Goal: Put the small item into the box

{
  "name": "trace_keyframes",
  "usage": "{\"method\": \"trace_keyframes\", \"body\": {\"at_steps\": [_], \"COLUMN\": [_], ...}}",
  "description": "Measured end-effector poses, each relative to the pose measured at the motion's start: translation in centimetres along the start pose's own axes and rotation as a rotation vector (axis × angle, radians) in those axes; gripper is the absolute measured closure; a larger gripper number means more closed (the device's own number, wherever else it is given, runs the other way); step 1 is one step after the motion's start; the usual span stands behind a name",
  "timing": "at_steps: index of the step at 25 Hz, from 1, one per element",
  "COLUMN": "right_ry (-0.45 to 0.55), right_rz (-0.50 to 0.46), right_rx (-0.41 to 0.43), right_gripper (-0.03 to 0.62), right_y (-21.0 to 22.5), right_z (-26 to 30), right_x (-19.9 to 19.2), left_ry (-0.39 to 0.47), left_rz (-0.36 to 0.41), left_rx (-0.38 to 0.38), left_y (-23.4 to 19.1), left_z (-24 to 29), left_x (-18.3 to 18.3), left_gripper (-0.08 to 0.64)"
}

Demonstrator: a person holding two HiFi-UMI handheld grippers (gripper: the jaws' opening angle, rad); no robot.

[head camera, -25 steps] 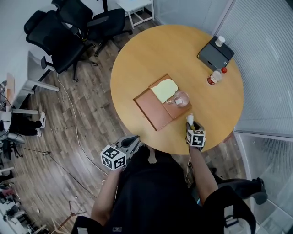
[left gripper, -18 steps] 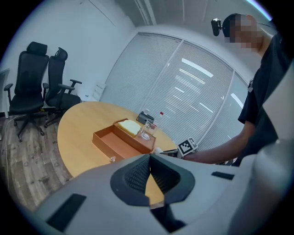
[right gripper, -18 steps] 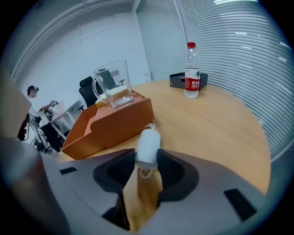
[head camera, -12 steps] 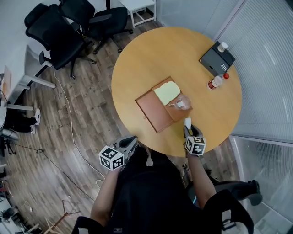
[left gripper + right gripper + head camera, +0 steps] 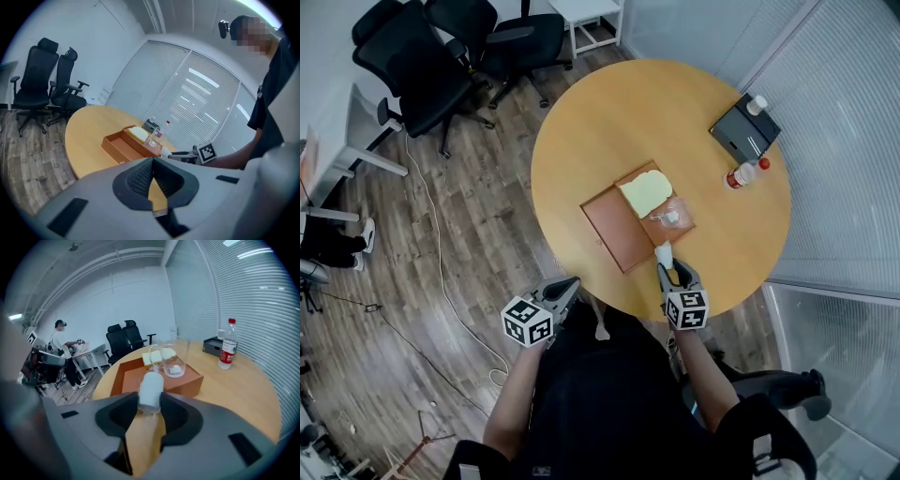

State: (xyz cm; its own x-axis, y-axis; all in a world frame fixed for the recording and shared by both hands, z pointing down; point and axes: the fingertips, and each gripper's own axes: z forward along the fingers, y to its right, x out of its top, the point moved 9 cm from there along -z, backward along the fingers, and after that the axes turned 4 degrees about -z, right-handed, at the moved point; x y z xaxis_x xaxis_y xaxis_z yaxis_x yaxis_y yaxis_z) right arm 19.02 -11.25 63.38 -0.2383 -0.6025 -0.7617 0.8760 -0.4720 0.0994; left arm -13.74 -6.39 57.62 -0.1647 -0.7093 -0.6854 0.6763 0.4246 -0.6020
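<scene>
A shallow brown box (image 5: pixel 614 230) lies in the middle of the round wooden table (image 5: pixel 609 112); it also shows in the right gripper view (image 5: pixel 187 383) and the left gripper view (image 5: pixel 117 143). Inside it are a pale yellow pad (image 5: pixel 644 190) and a clear glass (image 5: pixel 675 214), the glass (image 5: pixel 173 357) holding a small white piece. My right gripper (image 5: pixel 666 264) is shut on a small white roll (image 5: pixel 663 253), held above the table just in front of the box's near wall; the roll (image 5: pixel 151 390) stands between the pads. My left gripper (image 5: pixel 567 286) hangs off the table's near edge, jaws together and empty.
A red-capped bottle (image 5: pixel 739 175) and a dark grey case (image 5: pixel 743 129) with a white cup (image 5: pixel 757 104) on it stand at the table's far right. Black office chairs (image 5: pixel 441 56) stand on the wooden floor at the far left. A cable (image 5: pixel 441 253) runs across the floor.
My right gripper has risen and moved left toward the box's near wall, carrying the white roll. The left gripper has stayed about where it was.
</scene>
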Motion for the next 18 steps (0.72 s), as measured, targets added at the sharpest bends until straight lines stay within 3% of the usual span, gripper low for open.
{"method": "trace_keyframes", "body": {"at_steps": [5, 18], "right_ry": [0.014, -0.045], "right_rz": [-0.111, -0.146], "right_rx": [0.056, 0.122], "right_gripper": [0.442, 0.442], "right_y": [-2.6, -5.9], "right_z": [1.8, 8.0], "right_x": [2.0, 4.4], "left_ry": [0.01, 0.043], "left_rz": [-0.005, -0.04], "left_rx": [-0.004, 0.06], "left_y": [-0.6, -2.7], "left_z": [-0.3, -3.6], "left_x": [0.2, 0.0], "left_gripper": [0.554, 0.554]}}
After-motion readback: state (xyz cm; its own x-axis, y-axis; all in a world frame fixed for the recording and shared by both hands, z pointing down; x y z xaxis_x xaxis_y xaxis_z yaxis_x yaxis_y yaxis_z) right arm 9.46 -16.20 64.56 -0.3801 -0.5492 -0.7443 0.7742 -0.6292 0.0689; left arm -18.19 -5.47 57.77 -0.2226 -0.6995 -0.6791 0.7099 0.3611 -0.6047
